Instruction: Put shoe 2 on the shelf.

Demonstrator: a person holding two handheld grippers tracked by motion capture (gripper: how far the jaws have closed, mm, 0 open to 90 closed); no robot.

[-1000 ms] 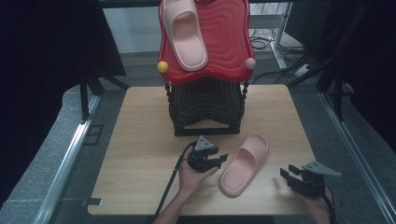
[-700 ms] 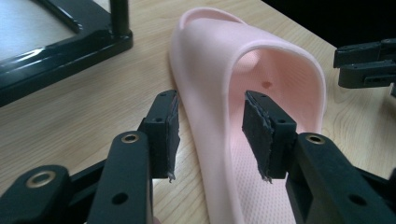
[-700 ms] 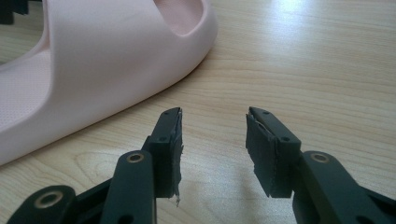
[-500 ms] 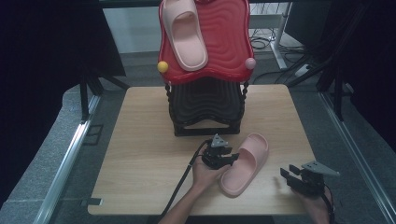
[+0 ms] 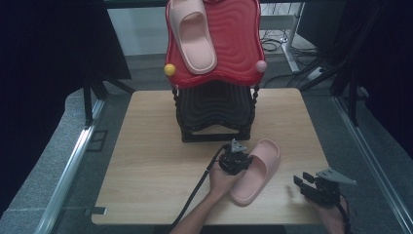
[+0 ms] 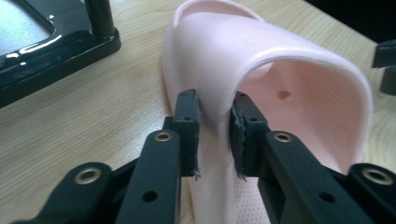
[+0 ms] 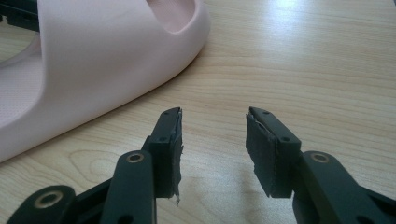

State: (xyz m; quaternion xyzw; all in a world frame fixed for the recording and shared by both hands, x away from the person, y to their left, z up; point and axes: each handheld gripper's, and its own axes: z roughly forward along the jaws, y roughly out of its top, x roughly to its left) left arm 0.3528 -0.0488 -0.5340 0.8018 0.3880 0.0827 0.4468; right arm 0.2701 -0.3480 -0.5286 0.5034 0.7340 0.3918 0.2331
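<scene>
1. A pink slipper (image 5: 255,170) lies on the wooden table (image 5: 146,165), near its front edge and just in front of the rack, toe pointing away and to the right.

2. The left gripper (image 6: 214,133) straddles the near side of the slipper's strap where it meets the sole; its jaws have just been closing, and the pads (image 6: 189,126) now press the pink wall between them. In the high view this gripper (image 5: 235,160) sits against the slipper's left flank, a hand (image 5: 219,181) behind it and a black cable (image 5: 195,195) trailing to the table's front.

3. The right gripper (image 7: 214,140) rests low over bare wood with its jaws parted and nothing between them, the slipper's side just beyond and to the left. In the high view it (image 5: 319,187) is at the table's front right corner, apart from the slipper.

4. Behind the slipper stands a black ribbed rack (image 5: 214,109), its base on the table.

5. On top of the rack, a red wavy tray (image 5: 234,44) holds a second pink slipper (image 5: 192,34), laid along its left half.

6. A yellow ball (image 5: 169,69) and a pink ball (image 5: 261,66) cap the tray's lower corners.
</scene>
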